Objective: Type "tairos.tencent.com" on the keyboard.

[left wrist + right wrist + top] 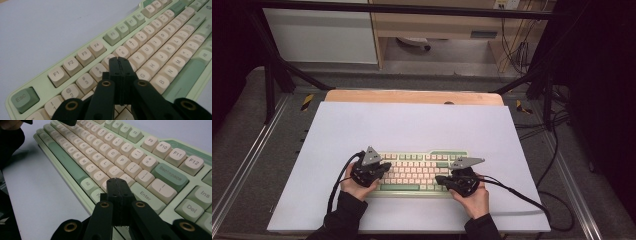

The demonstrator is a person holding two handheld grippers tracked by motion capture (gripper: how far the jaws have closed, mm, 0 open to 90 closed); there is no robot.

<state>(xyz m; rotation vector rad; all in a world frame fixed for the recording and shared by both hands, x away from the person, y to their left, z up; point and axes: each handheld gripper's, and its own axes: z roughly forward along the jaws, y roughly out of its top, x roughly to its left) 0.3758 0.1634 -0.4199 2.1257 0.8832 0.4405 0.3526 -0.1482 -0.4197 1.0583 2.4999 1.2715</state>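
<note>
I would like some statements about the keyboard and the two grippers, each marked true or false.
1. Both grippers have their jaws shut. True: the left gripper and the right gripper each show the jaws pressed together with nothing between them.
2. The keyboard lies on a black mat. False: it lies on a white sheet.
3. The Esc key is green. True.
4. The left gripper hovers over the Backspace key. False: it is over the left letter and number keys; Backspace is near the right gripper.
5. The spacebar is beige. False: it is green.
</note>
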